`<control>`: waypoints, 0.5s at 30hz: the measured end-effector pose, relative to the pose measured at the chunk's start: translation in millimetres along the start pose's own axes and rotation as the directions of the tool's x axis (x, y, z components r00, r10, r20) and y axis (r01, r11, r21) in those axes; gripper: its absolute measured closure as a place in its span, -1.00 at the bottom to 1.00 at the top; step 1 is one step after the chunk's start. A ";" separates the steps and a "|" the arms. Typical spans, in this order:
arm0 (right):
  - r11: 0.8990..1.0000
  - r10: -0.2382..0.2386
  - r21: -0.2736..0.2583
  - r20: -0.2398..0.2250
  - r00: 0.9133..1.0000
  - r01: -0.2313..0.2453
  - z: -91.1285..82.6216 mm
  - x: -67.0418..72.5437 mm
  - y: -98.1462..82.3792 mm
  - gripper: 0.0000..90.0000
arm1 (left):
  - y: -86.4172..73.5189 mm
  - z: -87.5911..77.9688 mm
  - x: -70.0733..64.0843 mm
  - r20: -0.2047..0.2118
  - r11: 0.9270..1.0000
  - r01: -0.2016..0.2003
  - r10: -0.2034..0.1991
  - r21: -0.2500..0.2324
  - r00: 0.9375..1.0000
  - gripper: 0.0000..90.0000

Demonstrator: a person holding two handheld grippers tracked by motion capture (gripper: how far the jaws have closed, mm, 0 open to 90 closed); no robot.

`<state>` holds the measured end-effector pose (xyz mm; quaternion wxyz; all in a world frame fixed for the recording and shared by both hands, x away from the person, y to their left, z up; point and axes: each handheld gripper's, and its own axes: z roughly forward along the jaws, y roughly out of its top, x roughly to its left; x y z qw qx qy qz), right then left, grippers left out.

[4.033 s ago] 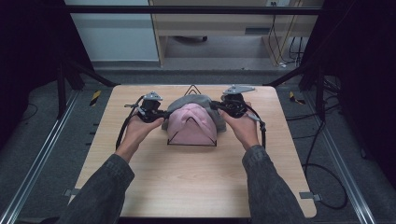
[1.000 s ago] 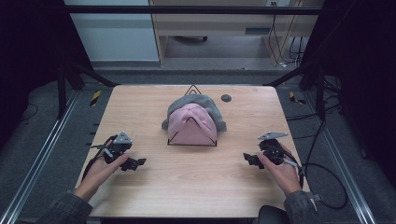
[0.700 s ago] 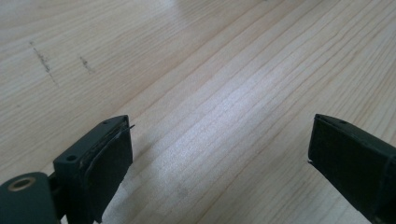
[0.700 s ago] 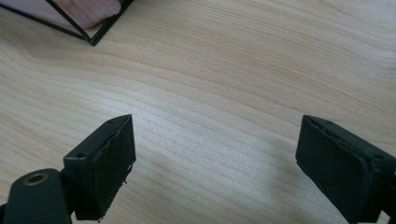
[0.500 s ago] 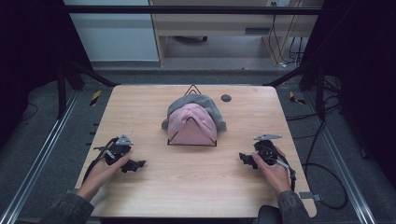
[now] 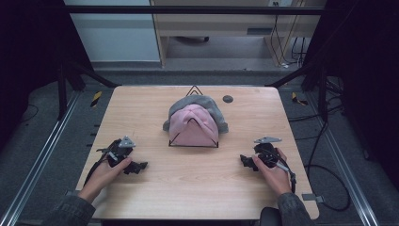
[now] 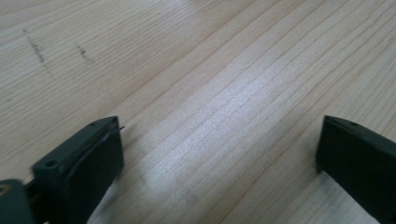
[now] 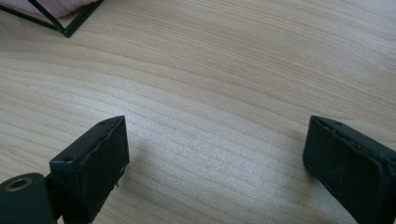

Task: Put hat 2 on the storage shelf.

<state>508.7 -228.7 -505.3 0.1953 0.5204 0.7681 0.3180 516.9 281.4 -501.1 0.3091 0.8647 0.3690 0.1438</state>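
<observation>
— Pink beanie (image 6: 193, 123) sat at mid-bench on the black wire stand (image 6: 194, 139), pulled over the frame, with the grey beanie (image 6: 212, 107) draped behind and around it. Four seconds before, both hands were right up at those hats.

— And they had backed well away by this point! The left gripper (image 6: 136, 165) lay low near the bench's (image 6: 188, 188) front left, the right gripper (image 6: 245, 161) near its front right, both well apart from the stand.

— Jaws?

— Both pairs had just been opening: spread wide, nothing but bare wood between them. The right gripper view caught a corner of the stand at top left.

— So the dressing of the stand looked finished?

— I'd judge so. Hats left alone, hands parked. A small dark disc (image 6: 227, 99) sat untouched near the far edge.
</observation>
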 end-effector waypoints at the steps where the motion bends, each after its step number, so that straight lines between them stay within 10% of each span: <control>1: 1.000 0.000 -0.006 0.003 1.000 0.000 0.2 1.6 -1.1 -0.85 | -1.1 0.1 0.0 0.000 1.000 0.000 0.000 -0.011 1.000 -1.00; 15: 0.998 -0.010 -0.055 0.035 0.999 0.012 -4.2 7.0 -14.6 -0.91 | -9.1 1.1 0.3 -0.001 0.996 -0.008 0.008 -0.086 1.000 -1.00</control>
